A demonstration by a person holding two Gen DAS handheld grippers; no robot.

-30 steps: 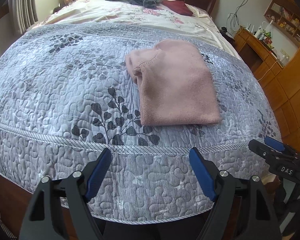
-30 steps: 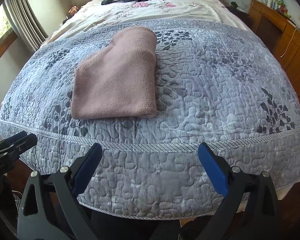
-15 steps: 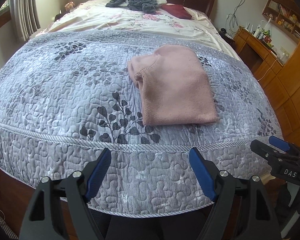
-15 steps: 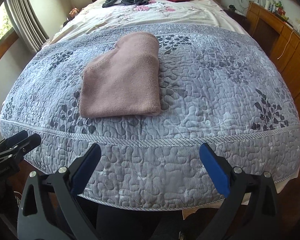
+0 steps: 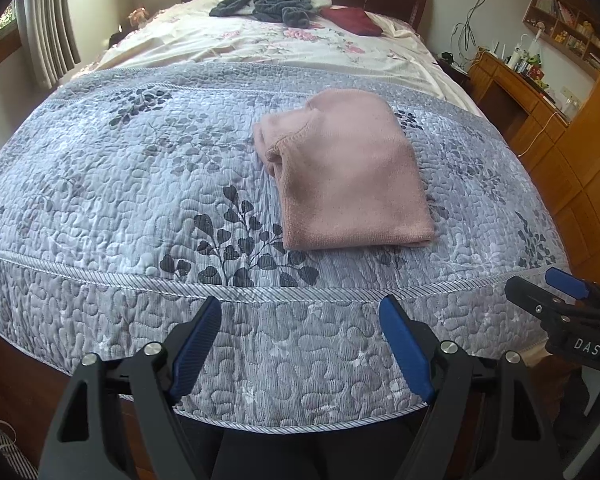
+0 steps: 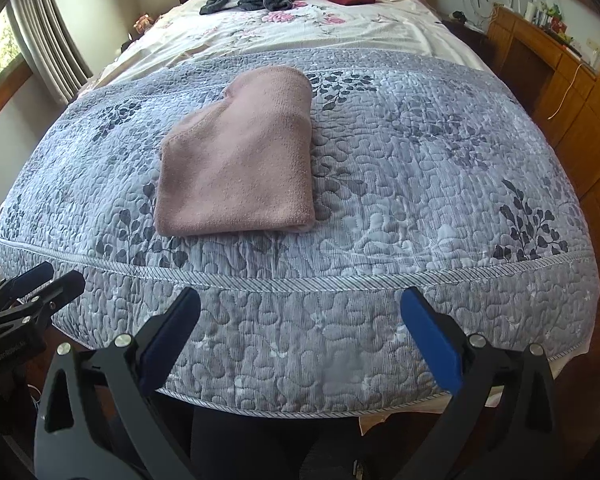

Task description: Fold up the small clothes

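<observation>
A pink knitted garment (image 5: 348, 172) lies folded flat on the grey quilted bedspread (image 5: 120, 184), near the foot of the bed; the right wrist view shows the same pink garment (image 6: 244, 160). My left gripper (image 5: 300, 316) hangs open below the bed's foot edge, well short of the garment, with nothing between its blue pads. My right gripper (image 6: 300, 308) is likewise open and empty, off the foot edge. Each gripper appears at the side of the other's view: the right gripper (image 5: 556, 292) and the left gripper (image 6: 36, 280).
A dark grey garment (image 5: 272, 4) and a folded dark red one (image 5: 352, 20) lie near the headboard on the floral sheet (image 5: 260, 44). A wooden desk and shelves (image 5: 540, 88) stand on the right, curtains (image 5: 48, 32) on the left. A person's dark-clothed legs show below the grippers.
Both grippers have drawn back from the bed and risen slightly, so the folded pink garment looks smaller and farther. The garment itself has not moved.
</observation>
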